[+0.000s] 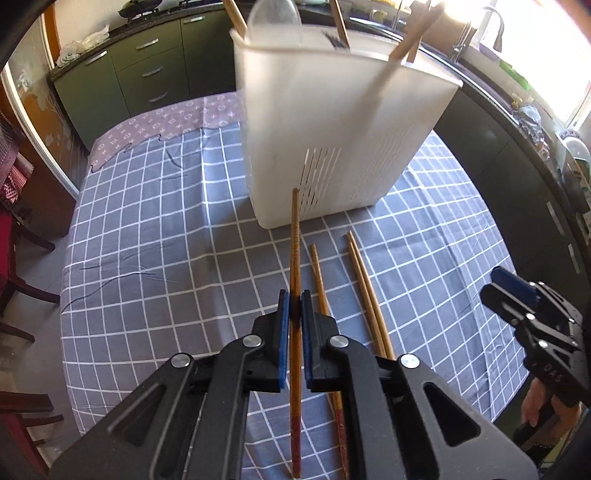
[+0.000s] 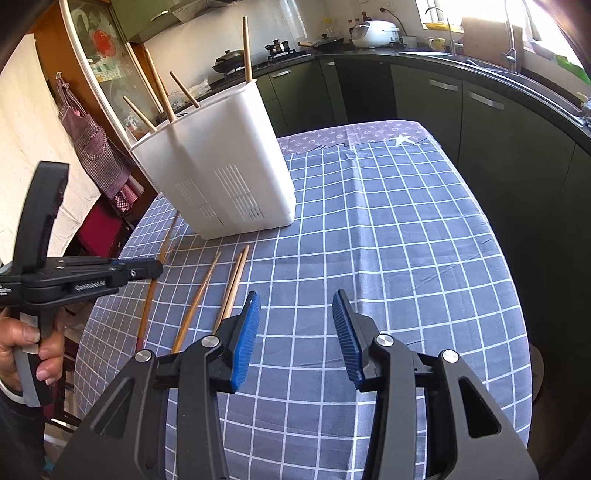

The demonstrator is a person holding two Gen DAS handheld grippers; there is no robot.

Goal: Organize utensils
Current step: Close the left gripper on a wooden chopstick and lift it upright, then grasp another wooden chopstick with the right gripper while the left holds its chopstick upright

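The left gripper is clamped on a chopstick pointing toward the white holder; it seems lifted off the tabletop. The right gripper hangs apart, near three loose chopsticks.

A grey checked cloth is spread over the worktop, with a mauve patterned cloth seen beneath it at the far end. Dark green cabinets are ranged along the walls. A rice cooker, a wok and a tap are seen on the counter. A checked apron is hung by a glazed door
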